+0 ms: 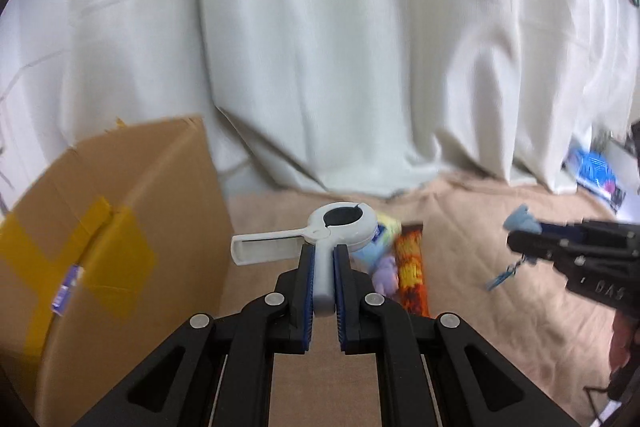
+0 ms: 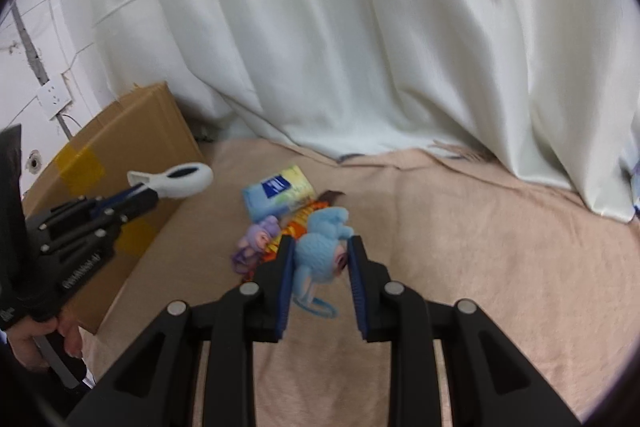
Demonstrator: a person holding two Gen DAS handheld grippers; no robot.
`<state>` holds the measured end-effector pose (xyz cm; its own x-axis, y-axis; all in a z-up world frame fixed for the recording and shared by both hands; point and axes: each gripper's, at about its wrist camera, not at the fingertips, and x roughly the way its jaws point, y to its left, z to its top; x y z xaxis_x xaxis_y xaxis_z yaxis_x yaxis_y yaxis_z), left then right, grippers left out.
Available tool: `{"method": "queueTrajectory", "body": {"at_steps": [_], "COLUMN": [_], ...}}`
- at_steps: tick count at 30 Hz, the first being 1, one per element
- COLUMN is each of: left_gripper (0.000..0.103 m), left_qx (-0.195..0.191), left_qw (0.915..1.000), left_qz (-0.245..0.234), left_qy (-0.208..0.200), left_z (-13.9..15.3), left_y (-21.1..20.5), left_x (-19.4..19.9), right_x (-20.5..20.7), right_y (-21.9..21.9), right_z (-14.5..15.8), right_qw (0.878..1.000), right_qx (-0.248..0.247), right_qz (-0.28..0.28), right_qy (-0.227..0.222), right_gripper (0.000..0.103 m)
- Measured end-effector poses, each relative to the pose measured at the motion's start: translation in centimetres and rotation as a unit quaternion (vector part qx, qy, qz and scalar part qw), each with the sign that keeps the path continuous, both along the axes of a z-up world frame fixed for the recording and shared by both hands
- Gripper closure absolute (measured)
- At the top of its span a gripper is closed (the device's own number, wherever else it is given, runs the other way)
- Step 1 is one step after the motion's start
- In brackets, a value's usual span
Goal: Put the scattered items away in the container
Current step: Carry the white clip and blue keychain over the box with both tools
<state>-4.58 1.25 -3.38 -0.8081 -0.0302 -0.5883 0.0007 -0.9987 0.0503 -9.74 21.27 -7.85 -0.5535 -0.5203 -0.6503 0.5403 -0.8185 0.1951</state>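
Firstly, left wrist view: my left gripper (image 1: 324, 267) is clamped on one handle of a white plastic spring clamp (image 1: 320, 239), held off the beige blanket (image 1: 480, 307) beside the brown cardboard box (image 1: 120, 227).

Right wrist view: my right gripper (image 2: 320, 267) pinches a light-blue knitted plush toy (image 2: 322, 247) above a purple plush toy (image 2: 256, 239), a tissue packet (image 2: 278, 195) and an orange wrapper (image 2: 296, 223).

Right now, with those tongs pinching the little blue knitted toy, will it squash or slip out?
The blue knitted toy looks soft, so it probably squashes a little between the right tongs. Its yarn surface likely grips the ribbed pads rather than sliding. Its loop dangles limp, suggesting it is light and floppy.
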Motion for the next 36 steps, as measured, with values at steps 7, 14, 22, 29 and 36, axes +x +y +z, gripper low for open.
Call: {"method": "queueTrajectory", "body": {"at_steps": [7,14,22,29,36], "left_gripper": [0.094,0.094,0.094,0.094,0.094], "left_qx": [-0.003,-0.003,-0.02,-0.026,-0.03], "left_qw": [0.9999,0.9993,0.9923,0.9819,0.9727], "left_qz": [0.009,0.021,0.092,0.161,0.213], "left_qy": [0.006,0.032,0.081,0.097,0.088], "left_z": [1.3,4.2,9.2,10.8,10.2], "left_y": [-0.6,-1.6,-6.4,-12.5,-18.0], "left_x": [1.1,2.5,5.4,8.1,10.3], "right_x": [0.2,1.0,2.2,3.6,6.7], "right_y": [-0.9,-2.0,-6.0,-13.2,-20.1], "right_z": [-0.1,2.6,8.2,12.5,13.0], "right_qw": [1.0,1.0,0.996,0.986,0.975], "right_qx": [0.0,-0.001,-0.02,-0.032,-0.041], "right_qz": [0.01,0.016,0.039,0.101,0.175], "right_qy": [-0.004,0.02,0.081,0.126,0.134], "right_gripper": [0.073,0.073,0.073,0.073,0.073]}}
